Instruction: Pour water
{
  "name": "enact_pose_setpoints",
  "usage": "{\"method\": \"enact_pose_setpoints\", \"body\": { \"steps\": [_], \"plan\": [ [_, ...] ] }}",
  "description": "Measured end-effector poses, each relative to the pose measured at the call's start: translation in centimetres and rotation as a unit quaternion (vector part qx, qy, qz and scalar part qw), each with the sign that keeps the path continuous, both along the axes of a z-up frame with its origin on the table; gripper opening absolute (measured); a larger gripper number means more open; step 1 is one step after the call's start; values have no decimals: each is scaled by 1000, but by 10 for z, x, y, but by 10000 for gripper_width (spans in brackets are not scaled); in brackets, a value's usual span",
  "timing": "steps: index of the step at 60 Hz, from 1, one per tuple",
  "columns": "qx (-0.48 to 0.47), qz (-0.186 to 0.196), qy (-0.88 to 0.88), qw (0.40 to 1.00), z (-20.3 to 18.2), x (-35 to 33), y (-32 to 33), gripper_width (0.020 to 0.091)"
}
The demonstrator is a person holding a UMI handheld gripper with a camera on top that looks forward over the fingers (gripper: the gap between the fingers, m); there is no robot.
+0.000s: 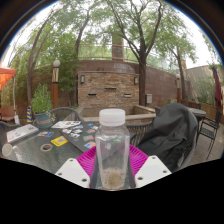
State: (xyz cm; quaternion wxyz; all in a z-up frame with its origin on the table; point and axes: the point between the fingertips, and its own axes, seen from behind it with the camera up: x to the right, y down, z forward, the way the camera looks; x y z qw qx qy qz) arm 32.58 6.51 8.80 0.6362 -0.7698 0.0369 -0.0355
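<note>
Your gripper [112, 170] had both fingers clamped on a clear plastic bottle [112, 150], the magenta pads [88, 160] pressing its sides low down, white finger tips showing at either side below. The bottle stood upright between the fingers, white cap [112, 117] on, wall clear; whether it held any water couldn't be told. You held it over the near edge of an outdoor table [70, 140] with clutter beyond the fingers to the left: a yellow block [59, 141], a roll of tape [45, 147], a white box-like item [22, 133], some flat papers or cards [68, 125], too small to read. A dark jacket or bag [168, 135] lay heaped just right of the bottle. A potted plant [41, 100] stood at the far left of the table. Further out you faced a brick wall [108, 85], tree trunks [138, 60] rising behind it, leafy canopy overhead, and a dark chair [208, 125] far right.
</note>
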Motion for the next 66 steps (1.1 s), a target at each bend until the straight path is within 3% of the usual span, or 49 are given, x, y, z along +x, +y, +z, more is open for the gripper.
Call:
{"method": "enact_pose_setpoints", "body": {
  "steps": [13, 25, 32, 42, 51, 53, 57, 58, 61, 62, 66],
  "plan": [
    [-57, -14, -11, 998, -2, -5, -11, 401],
    [-73, 5, -151, 986, 46, -63, -54, 400],
    [-84, 31, -312, 946, 73, -124, -78, 401],
    [-101, 90, -590, 796, 88, -192, -87, 398],
    [-117, 103, -801, 579, 70, -235, -97, 394],
    [-128, 132, -823, 537, 73, -230, -85, 396],
    [-142, 131, -858, 475, 76, -232, -87, 396],
    [-142, 110, -868, 464, 73, -238, -99, 398],
    [-137, 101, -883, 437, 79, -243, -94, 398],
    [-145, 124, -887, 421, 92, -240, -83, 397],
    [-139, 107, -900, 400, 83, -251, -95, 399]
  ]
}}
